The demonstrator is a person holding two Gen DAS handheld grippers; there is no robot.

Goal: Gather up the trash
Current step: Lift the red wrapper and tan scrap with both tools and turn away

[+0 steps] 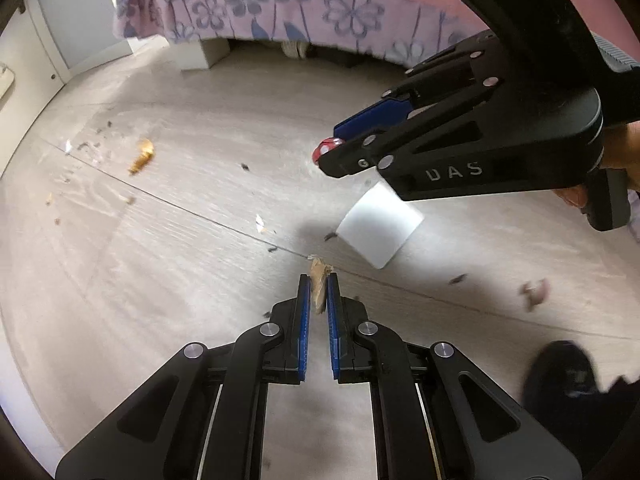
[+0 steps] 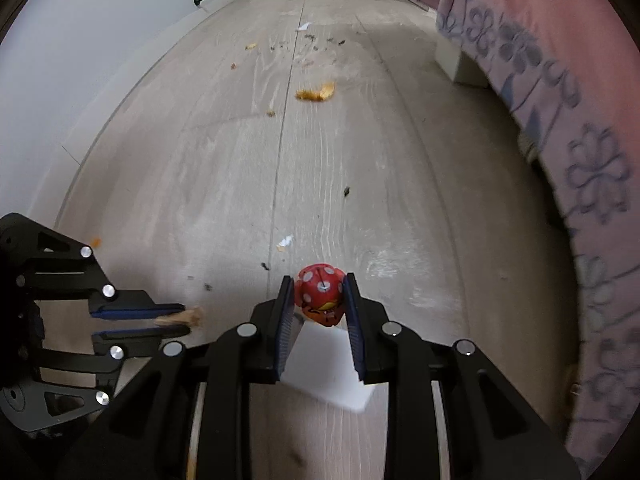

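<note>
- The left tongs [image 1: 319, 280] are clenched on a tan scrap [image 1: 319, 284], which sticks out past the blue pads at the 12 o'clock side of the fingertips; the right wrist view shows the same tongs [image 2: 182, 322] at 8 o'clock with the scrap [image 2: 188, 317] between their pads.
- The right tongs [image 2: 318, 286] grip a red ball with white dots [image 2: 320, 294], pinched from both sides; in the left wrist view they [image 1: 334, 146] sit at 2 o'clock with the ball [image 1: 326, 148] at their tips.
- A white square box [image 1: 380, 224] stands on the floor [image 1: 200, 260] below the right tongs, at 1 o'clock from the left tongs; in the right wrist view it [image 2: 320, 364] lies under the ball.
- An orange peel piece [image 1: 142, 156] lies on the floor at 10 o'clock, well apart from both tongs, with dark crumbs [image 1: 96, 140] scattered beyond it.
- A pink bedspread with purple flowers [image 1: 300, 4] hangs along 12 o'clock.
- A pinkish scrap [image 1: 534, 290] lies at 3 o'clock near a dark shoe [image 1: 560, 376].
</note>
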